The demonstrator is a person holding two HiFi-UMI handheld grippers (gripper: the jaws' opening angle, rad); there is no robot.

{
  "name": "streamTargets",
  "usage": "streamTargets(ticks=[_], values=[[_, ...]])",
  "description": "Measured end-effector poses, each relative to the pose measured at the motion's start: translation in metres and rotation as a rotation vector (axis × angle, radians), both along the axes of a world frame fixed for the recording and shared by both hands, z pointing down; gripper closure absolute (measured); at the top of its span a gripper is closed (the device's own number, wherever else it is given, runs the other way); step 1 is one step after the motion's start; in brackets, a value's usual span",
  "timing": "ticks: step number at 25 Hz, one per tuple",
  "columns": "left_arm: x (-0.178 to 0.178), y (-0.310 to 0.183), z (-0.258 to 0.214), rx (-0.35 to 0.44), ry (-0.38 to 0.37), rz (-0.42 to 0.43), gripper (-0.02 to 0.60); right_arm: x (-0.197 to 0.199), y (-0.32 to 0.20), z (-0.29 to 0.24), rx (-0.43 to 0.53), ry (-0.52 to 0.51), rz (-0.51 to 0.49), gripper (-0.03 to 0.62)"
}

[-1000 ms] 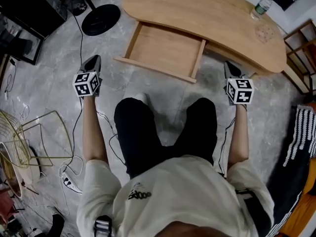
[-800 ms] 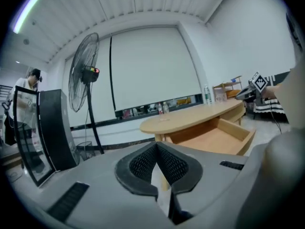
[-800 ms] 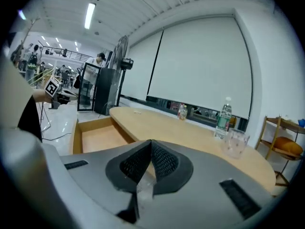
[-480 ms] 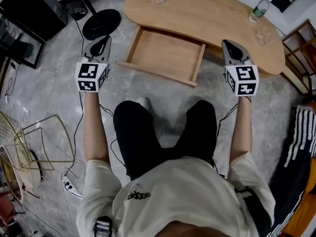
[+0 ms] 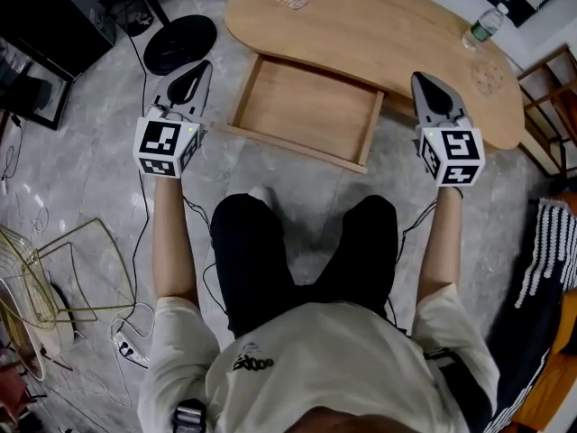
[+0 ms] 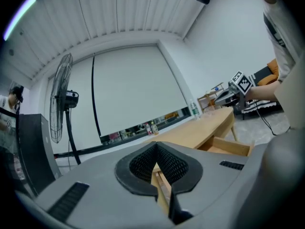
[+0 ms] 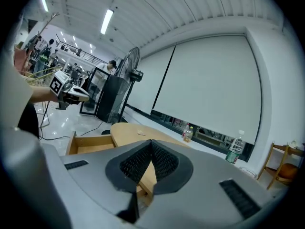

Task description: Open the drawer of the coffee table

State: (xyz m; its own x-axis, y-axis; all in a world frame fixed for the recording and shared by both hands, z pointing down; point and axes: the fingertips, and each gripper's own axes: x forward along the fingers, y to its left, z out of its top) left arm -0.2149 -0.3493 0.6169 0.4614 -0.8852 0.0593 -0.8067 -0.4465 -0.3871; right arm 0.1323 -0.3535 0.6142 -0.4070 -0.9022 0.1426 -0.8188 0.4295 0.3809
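The coffee table (image 5: 361, 25) and its drawer (image 5: 306, 106) are smooth matt wood (pale), the floor (image 5: 81, 179) glossy grey stone-look.

no legible text or labels

The coffee table (image 5: 379, 39) is light wood with a long, rounded top. Its drawer (image 5: 311, 106), a shallow box of the same wood, stands pulled well out from under the near edge, level, its bottom showing.
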Motion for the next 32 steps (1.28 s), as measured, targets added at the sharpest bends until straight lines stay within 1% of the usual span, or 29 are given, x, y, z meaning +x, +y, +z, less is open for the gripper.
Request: streamTargets(ticks=[3, 6, 9, 11, 12, 15, 19, 22, 26, 28, 32], values=[[-0.010, -0.028, 0.001, 0.004, 0.010, 0.011, 0.563, -0.003, -0.020, 0.000, 0.001, 0.013, 0.019, 0.588], [-0.009, -0.063, 0.002, -0.030, 0.008, 0.042, 0.563, 0.005, -0.040, -0.004, -0.026, 0.017, 0.055, 0.588], [-0.002, -0.093, -0.024, -0.065, 0.018, 0.084, 0.563, 0.011, -0.055, -0.033, -0.042, 0.049, 0.092, 0.588], [0.003, -0.108, -0.056, -0.079, 0.020, 0.101, 0.563, 0.010, -0.062, -0.066, -0.048, 0.078, 0.106, 0.588], [0.005, -0.113, -0.073, -0.089, 0.018, 0.107, 0.563, 0.009, -0.064, -0.085, -0.057, 0.076, 0.107, 0.588], [0.011, -0.129, -0.132, -0.123, 0.008, 0.126, 0.563, 0.014, -0.072, -0.152, -0.083, 0.034, 0.116, 0.588], [0.010, -0.157, -0.215, -0.133, -0.007, 0.127, 0.563, 0.024, -0.093, -0.249, -0.068, -0.035, 0.141, 0.588], [0.011, -0.168, -0.270, -0.137, -0.014, 0.126, 0.563, 0.028, -0.102, -0.306, -0.070, -0.028, 0.152, 0.588], [0.018, -0.177, -0.334, -0.152, -0.009, 0.127, 0.563, 0.036, -0.097, -0.372, -0.087, 0.013, 0.171, 0.588], [0.022, -0.177, -0.365, -0.158, 0.001, 0.130, 0.563, 0.042, -0.091, -0.404, -0.099, 0.015, 0.178, 0.588], [0.045, -0.155, -0.441, -0.119, 0.016, 0.184, 0.563, 0.063, -0.065, -0.471, -0.110, 0.036, 0.189, 0.588]])
